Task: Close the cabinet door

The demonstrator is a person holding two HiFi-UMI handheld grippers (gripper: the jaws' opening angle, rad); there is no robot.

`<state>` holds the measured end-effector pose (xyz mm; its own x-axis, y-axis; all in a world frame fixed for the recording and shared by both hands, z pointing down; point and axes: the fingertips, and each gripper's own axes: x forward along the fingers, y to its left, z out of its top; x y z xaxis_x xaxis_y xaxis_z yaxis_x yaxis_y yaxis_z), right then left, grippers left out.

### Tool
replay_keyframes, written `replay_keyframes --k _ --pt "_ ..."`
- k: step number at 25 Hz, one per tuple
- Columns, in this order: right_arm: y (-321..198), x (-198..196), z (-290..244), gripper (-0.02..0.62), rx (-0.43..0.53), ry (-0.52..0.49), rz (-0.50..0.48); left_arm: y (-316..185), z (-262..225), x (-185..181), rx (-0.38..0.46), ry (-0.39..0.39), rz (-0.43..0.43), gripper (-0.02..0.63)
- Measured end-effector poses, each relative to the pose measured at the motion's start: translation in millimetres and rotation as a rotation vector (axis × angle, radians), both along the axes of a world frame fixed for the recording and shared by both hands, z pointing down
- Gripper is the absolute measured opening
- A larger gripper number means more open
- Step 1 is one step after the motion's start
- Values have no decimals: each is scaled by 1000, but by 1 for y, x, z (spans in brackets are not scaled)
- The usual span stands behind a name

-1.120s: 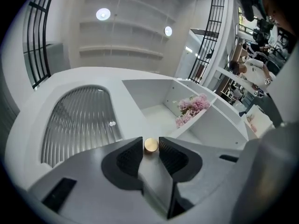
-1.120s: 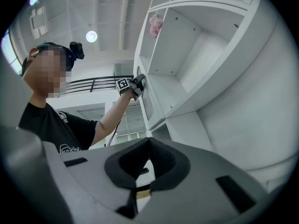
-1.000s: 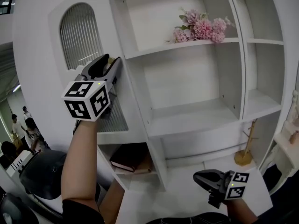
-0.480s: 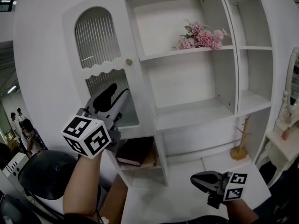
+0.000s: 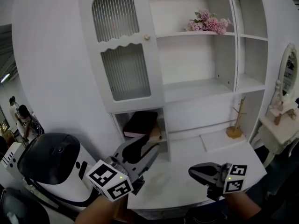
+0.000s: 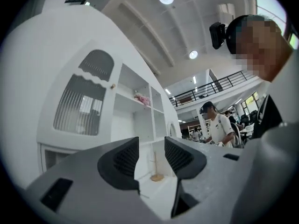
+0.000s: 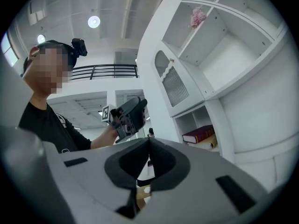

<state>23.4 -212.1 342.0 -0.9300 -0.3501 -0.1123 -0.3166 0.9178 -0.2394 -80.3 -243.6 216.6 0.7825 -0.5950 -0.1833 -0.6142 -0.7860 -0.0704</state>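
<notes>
The white cabinet door [image 5: 122, 48], with ribbed arched panes and a small brass knob [image 5: 146, 38], lies flat against the left bay of the white shelf unit; the door [image 6: 81, 104] also shows in the left gripper view. My left gripper [image 5: 145, 154] hangs low, well below and in front of the door and not touching it; its jaws are open and empty [image 6: 152, 155]. My right gripper [image 5: 192, 171] floats low at the right over the white counter, its jaws shut on nothing [image 7: 148, 144]. The right gripper view also shows the left gripper [image 7: 128, 115] and the door [image 7: 172, 85].
Pink flowers [image 5: 210, 22] sit on the upper open shelf. Books [image 5: 141, 124] lie in the cubby under the door. A wooden stand [image 5: 234, 125] rests on the counter [image 5: 187, 148]. A round black-and-white appliance [image 5: 53, 162] stands lower left, a mirror and dresser [image 5: 285, 92] at right. People [image 5: 21, 120] stand far left.
The door swung from partly open to flat against the cabinet. My left gripper left the door, dropped low and drew back. The right gripper stayed low and shut.
</notes>
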Motion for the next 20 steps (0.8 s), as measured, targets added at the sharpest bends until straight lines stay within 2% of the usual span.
replay_keyframes --k 6,8,11,16,20 --pt "47 -24 13 6 -12 14 14 54 80 -4 -174 52 81 169" --pt "61 -29 24 7 -28 29 19 74 105 -2 -210 29 110 168" --pt "77 -30 36 6 -53 26 36 98 137 1 -238 -18 125 152" --pt "88 -31 46 7 -64 -1 51 120 165 8 -269 12 130 63" --pt "92 -32 58 6 -58 26 70 123 180 2 -252 1 66 6"
